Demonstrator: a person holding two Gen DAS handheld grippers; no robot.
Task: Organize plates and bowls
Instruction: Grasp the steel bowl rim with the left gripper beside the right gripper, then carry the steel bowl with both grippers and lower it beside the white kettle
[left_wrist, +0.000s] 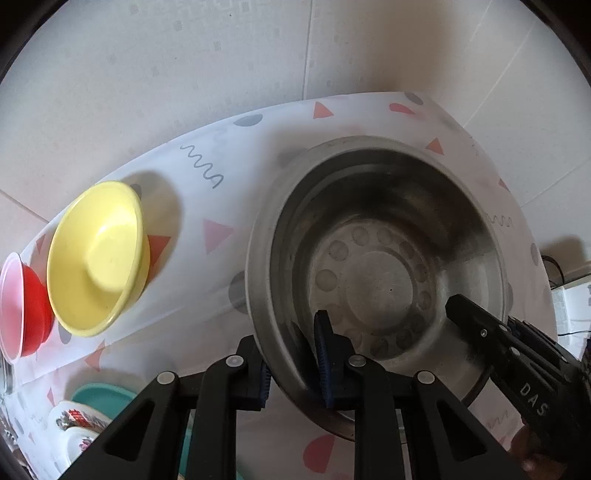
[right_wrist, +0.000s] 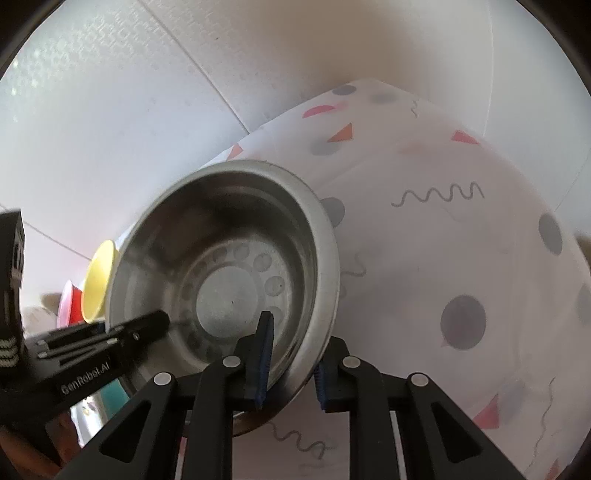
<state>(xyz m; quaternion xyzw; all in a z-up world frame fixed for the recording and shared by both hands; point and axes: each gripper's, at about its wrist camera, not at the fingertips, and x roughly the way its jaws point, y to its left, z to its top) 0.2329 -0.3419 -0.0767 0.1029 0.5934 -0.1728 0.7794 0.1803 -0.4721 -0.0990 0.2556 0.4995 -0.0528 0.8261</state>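
Steel pot (left_wrist: 376, 258) sits on the patterned cloth (left_wrist: 221, 162) over my counter, nothing in it, its floor stamped with a ring of round dimples about a plain disc. My left tongs (left_wrist: 295, 363) pinch its near rim, one blue pad inside the wall and one outside. My right tongs (left_wrist: 458, 306) reach in from the right, marked "DAS". A yellow bowl (left_wrist: 98, 258) lies left of the pot, with a red bowl (left_wrist: 31, 310) beyond it, both holding nothing.

From the right wrist, my right tongs (right_wrist: 291, 360) clamp the pot (right_wrist: 221, 266) rim the same way. My left tongs (right_wrist: 159, 319) read "GenRobot.AI".
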